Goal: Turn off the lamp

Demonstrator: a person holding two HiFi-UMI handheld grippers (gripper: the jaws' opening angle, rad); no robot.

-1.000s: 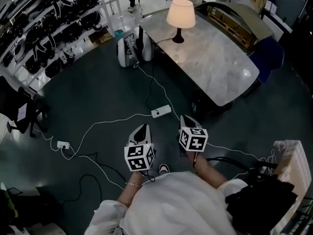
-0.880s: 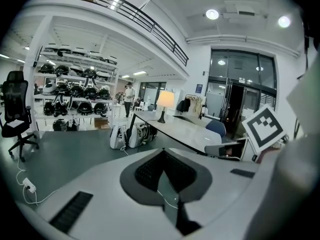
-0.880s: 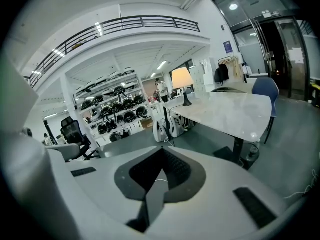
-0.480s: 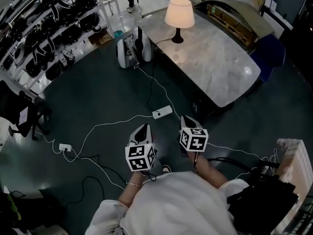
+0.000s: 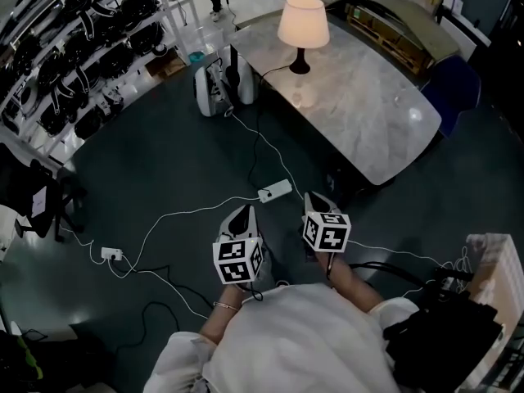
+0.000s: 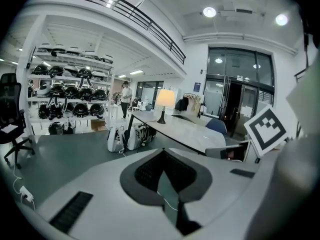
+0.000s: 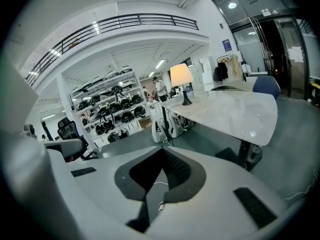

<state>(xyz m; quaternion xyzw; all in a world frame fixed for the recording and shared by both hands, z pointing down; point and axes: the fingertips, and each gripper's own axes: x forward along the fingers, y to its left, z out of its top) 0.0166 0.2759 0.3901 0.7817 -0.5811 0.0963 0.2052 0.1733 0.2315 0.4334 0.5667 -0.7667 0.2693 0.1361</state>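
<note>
The lamp (image 5: 303, 23) glows lit, with a cream shade and a black base, at the far end of a grey marble table (image 5: 368, 113). It shows small in the left gripper view as lamp (image 6: 164, 100) and in the right gripper view as lamp (image 7: 181, 77). Its cord runs off the table to a white power strip (image 5: 274, 191) on the floor. My left gripper (image 5: 243, 215) and right gripper (image 5: 314, 201) are held low near my body, far from the lamp, both shut with nothing between the jaws.
Racks of black helmets (image 5: 90, 47) line the left wall. Two white bags (image 5: 217, 84) stand by the table's near corner. White cables and a small adapter (image 5: 110, 254) trail across the dark floor. A blue chair (image 5: 450, 84) sits at the table's right. A white crate (image 5: 491, 277) is at my right.
Both grippers and my view have advanced a little toward the table; the power strip and lamp sit slightly lower in the head view. Jaws stay shut.
</note>
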